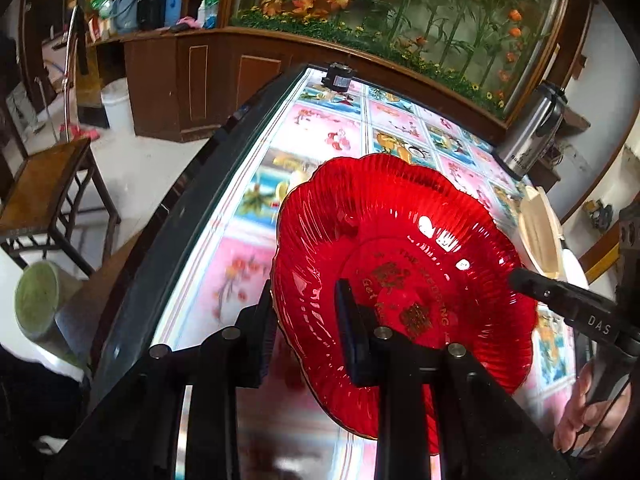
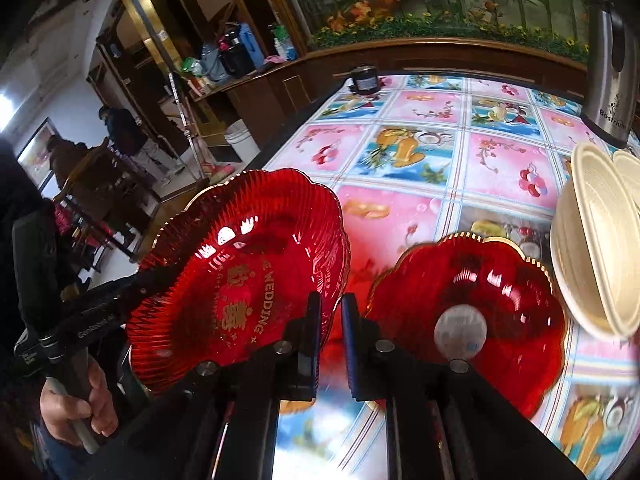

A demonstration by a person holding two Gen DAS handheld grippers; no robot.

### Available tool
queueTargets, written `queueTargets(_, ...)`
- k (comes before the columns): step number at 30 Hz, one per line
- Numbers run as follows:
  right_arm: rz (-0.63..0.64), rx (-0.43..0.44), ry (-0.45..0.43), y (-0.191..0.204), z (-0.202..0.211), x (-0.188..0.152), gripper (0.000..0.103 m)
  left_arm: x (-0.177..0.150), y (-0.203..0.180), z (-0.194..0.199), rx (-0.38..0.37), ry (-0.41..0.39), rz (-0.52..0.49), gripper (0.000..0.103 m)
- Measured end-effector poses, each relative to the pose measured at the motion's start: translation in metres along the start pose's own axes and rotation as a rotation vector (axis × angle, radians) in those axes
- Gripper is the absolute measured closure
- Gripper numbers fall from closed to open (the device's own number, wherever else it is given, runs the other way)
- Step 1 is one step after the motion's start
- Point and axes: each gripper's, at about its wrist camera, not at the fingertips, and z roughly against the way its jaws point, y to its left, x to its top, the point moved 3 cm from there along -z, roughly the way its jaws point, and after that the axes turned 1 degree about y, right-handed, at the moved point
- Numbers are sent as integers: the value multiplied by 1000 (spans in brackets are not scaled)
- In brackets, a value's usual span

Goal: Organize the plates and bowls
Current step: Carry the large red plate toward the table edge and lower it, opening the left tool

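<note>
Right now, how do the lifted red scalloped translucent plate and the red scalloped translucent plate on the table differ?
The lifted plate is tilted, gripped at its rim, showing gold lettering. The table plate lies flat with a round white sticker. Both have gold-edged scalloped rims.

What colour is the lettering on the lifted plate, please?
Gold, on the clear red plate; it shows best in the right wrist view.

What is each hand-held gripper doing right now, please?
Left hand-held gripper: closed on the rim of the red plate.
Right hand-held gripper: closed on the opposite rim of the same plate.
</note>
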Motion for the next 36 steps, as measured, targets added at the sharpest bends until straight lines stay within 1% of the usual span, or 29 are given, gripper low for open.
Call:
queueTargets(3, -2, 28, 3, 5, 6, -17, 91, -15, 2, 7, 14, -6, -8, 79)
queueTargets(6, 11, 24, 9, 10, 10, -33, 91, -28, 2, 11, 20, -1, -13, 79)
queueTargets(13, -13, 51, 36, 7, 10, -55, 90, -43, 3, 6, 19, 19, -8, 79)
queueTargets(16, -9, 48, 45, 7, 8, -59, 89, -45, 4, 1, 28, 27, -6, 79)
queueTargets(24, -23, 61, 70, 6, -3, -64, 89, -50, 11, -5, 21, 44, 15, 79)
queueTargets(34, -28, 65, 82, 4, -6, -66, 88, -52, 13, -4, 15, 46, 25, 79)
queueTargets(36, -31, 72, 84, 5, -6, -66, 88, -52, 14, -4, 11, 48, 31, 76)
